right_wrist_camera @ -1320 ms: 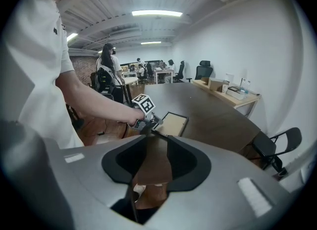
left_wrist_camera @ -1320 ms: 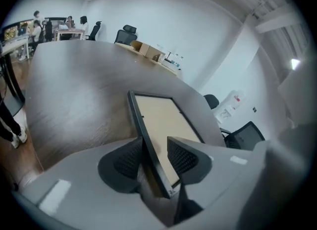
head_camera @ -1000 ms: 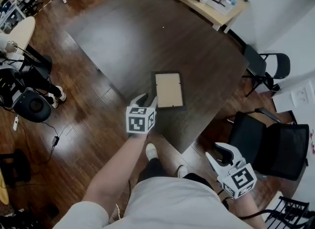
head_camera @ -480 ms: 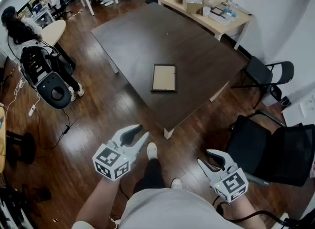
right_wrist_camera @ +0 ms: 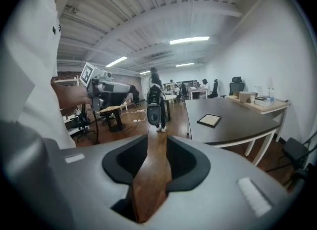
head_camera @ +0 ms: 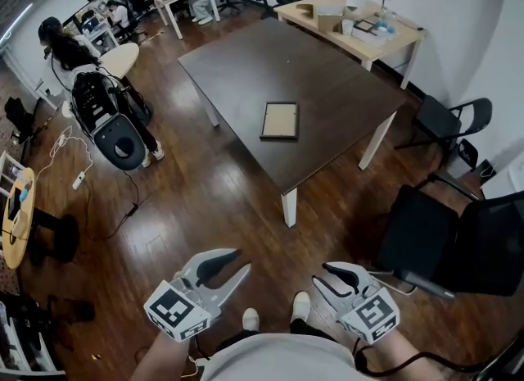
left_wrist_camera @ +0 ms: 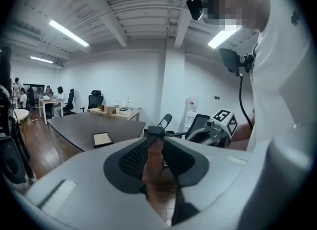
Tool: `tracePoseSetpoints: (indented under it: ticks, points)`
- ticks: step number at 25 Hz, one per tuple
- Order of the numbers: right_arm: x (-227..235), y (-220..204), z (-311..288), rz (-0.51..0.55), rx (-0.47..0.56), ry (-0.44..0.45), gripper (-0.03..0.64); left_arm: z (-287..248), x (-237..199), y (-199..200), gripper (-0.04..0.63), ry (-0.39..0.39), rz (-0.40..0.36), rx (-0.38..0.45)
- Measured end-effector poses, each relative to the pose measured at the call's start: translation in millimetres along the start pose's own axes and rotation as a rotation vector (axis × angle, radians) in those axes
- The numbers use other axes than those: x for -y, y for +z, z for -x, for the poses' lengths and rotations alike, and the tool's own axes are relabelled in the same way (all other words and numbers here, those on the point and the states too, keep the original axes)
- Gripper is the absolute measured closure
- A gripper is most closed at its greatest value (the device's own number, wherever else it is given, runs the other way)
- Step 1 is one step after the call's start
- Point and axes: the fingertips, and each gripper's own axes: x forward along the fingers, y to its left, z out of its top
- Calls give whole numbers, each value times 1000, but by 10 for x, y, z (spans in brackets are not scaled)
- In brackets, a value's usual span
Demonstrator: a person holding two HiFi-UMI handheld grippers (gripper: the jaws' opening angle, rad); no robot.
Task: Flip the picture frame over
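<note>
Current state: the dark-bordered rectangular picture frame (head_camera: 280, 120) lies flat on the dark brown rectangular tabletop (head_camera: 327, 101). It sits inside the tabletop's near edge, toward the corner carried by the white leg (head_camera: 288, 208). A tan panel faces up. From this distance I cannot tell whether that panel is the front or the backing.

Change: one second ago the left gripper (head_camera: 242, 259) was at the frame's near corner on the tabletop. It is now well clear of the tabletop, held low in front of the person's body over the brown wooden plank floor (head_camera: 205, 207). The right gripper (head_camera: 319, 274) hangs beside it, equally far from the tabletop. The person now stands well back from the tabletop's near edge, so much more of the room is in sight.

Jaws:
- Left gripper: jaws spread, nothing between them but the floor beyond.
- Right gripper: jaws spread, likewise empty.

Frame position: its place and orientation on the tabletop match the earlier pictures, and the same tan face is up.

Meaning for the task: I judge this to be a withdrawal, not an approach. No gripper is within reach of the frame. Either the flip is complete and the person is stepping away, or the frame is untouched. If work remains, the person must first return to the tabletop.
</note>
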Motion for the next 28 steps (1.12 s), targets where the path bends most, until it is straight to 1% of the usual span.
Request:
tracePoseSetpoints:
  ticks: [2, 4, 6, 9, 13, 17, 19, 24, 28]
  points:
    - [-61, 17, 87, 13, 16, -15, 494, 84, 132, 12, 499, -1, 14, 19]
    - [-129, 85, 127, 35, 38, -34, 494, 197, 216, 44, 499, -15, 36, 56]
    - [-268, 167, 104, 54, 57, -53, 495, 373, 254, 27, 499, -45, 65, 95]
    - [-548, 197, 69, 69, 56, -89, 495, 678, 301, -103, 497, -90, 99, 122]
    - [-970, 195, 100, 55, 64, -142, 495, 1120, 406, -392, 495, -125, 83, 101]
    - [-1405, 118, 193, 42, 67, -179, 494, 1440, 500, -660, 495, -165, 106, 90]
    - [-1547, 98, 242, 37, 72, -198, 494, 1521, 537, -693, 495, -191, 119, 100]
    - [-1812, 109, 272, 52, 53, -219, 494, 1671, 628, -688, 494, -236, 104, 118]
    - [-1910, 195, 290, 63, 48, -227, 494, 1713, 703, -714, 494, -263, 94, 105]
